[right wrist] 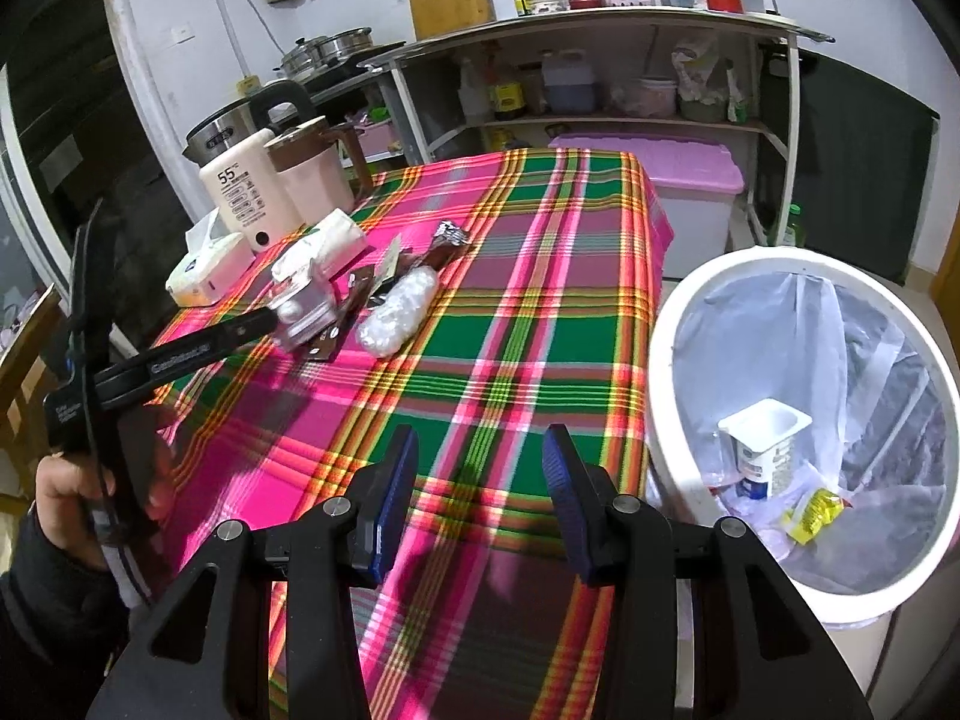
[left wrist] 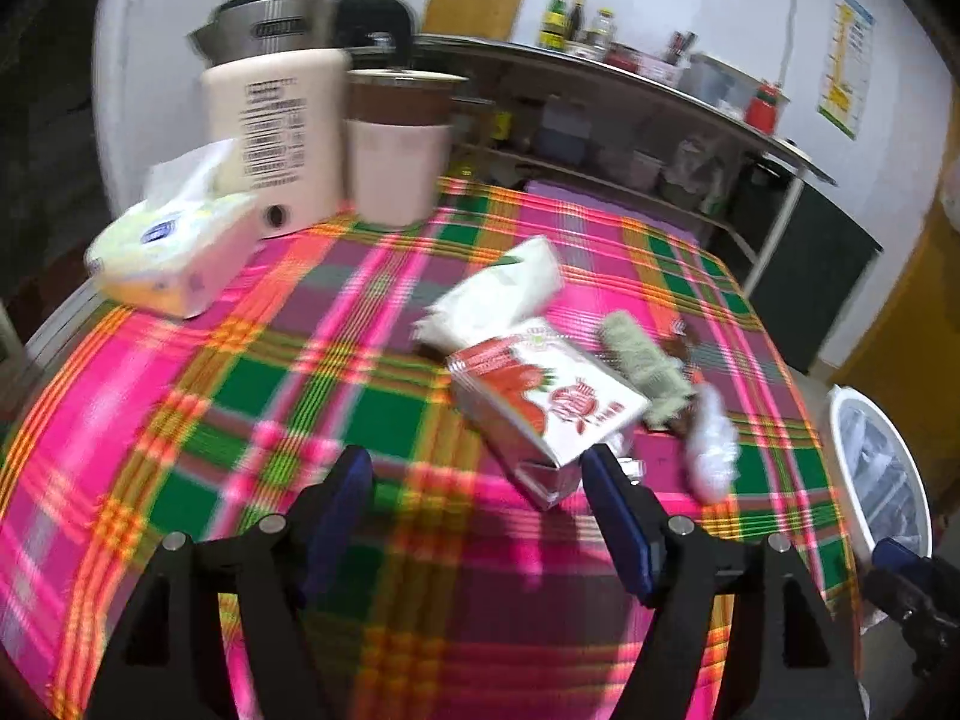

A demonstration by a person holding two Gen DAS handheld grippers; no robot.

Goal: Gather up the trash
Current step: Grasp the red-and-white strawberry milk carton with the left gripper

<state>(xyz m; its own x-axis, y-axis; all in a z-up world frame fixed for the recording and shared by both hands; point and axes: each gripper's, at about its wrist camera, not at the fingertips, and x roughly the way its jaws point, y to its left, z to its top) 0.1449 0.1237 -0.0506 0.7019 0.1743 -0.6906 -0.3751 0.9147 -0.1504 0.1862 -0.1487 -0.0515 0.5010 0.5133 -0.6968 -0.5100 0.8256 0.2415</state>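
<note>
left gripper (left wrist: 477,483), jaws wide and empty, faces the red-and-white cardboard carton (left wrist: 549,399) at one o'clock, ready to straddle it. right gripper (right wrist: 480,462), jaws half-spread and empty, waits beside the white lined bin (right wrist: 663,372) at three o'clock.

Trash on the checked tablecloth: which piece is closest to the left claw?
The red-and-white paper carton, lying flat just ahead of the left claw; the green crumpled wrapper and clear crinkled plastic sit farther right.

Near half of the tablecloth (right wrist: 516,360) is unobstructed. Far left is blocked by kettle (right wrist: 240,120), dispenser (right wrist: 240,198), and tissue pack (right wrist: 207,270).
</note>
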